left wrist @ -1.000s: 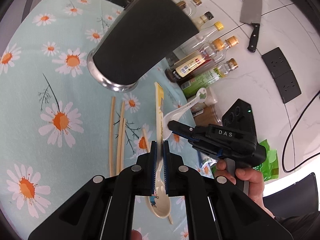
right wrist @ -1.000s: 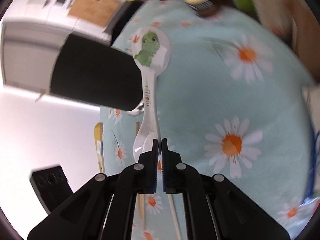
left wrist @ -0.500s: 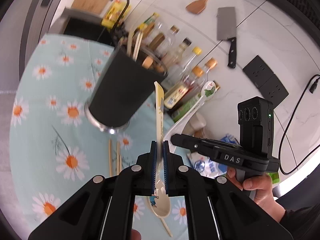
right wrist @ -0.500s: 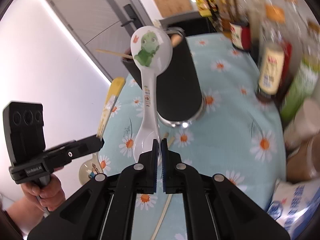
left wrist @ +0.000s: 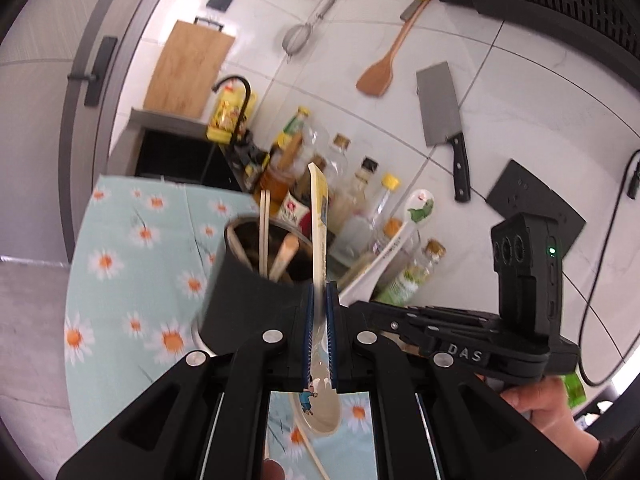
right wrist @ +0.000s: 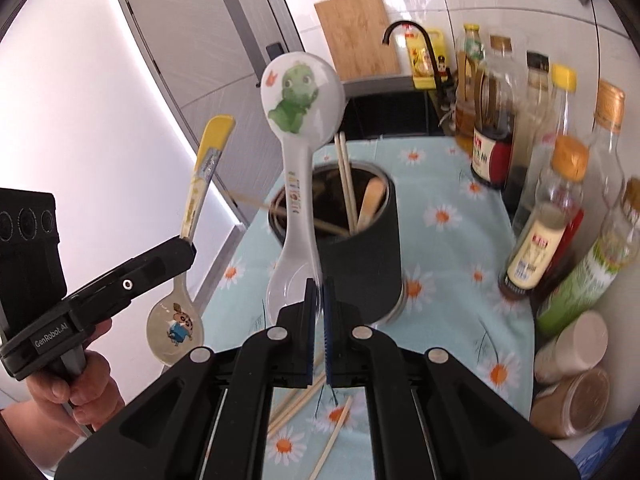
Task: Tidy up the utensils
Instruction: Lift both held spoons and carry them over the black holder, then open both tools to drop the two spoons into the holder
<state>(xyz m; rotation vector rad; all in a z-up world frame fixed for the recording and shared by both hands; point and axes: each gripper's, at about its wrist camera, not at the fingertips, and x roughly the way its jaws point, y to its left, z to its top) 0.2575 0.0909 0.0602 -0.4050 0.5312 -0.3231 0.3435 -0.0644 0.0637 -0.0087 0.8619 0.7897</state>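
Cleaver (left wrist: 440, 108), bottles (right wrist: 536, 248), cutting board (right wrist: 356, 36)

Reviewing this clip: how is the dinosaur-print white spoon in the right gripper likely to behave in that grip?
The white spoon looks glossy, probably ceramic or melamine, so it may slip or pivot between the right gripper fingers. It is pinched at one end with the printed end sticking high up, so it could swing if jolted. It appears stiff, and likely chips if dropped against the black holder.

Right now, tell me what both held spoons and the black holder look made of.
Dinosaur spoon: glossy white, printed; likely ceramic or melamine. Yellow-handled spoon: glossy cream, cartoon print; same guess. Black holder: matte dark wall, shiny metal rim and base; probably coated steel.
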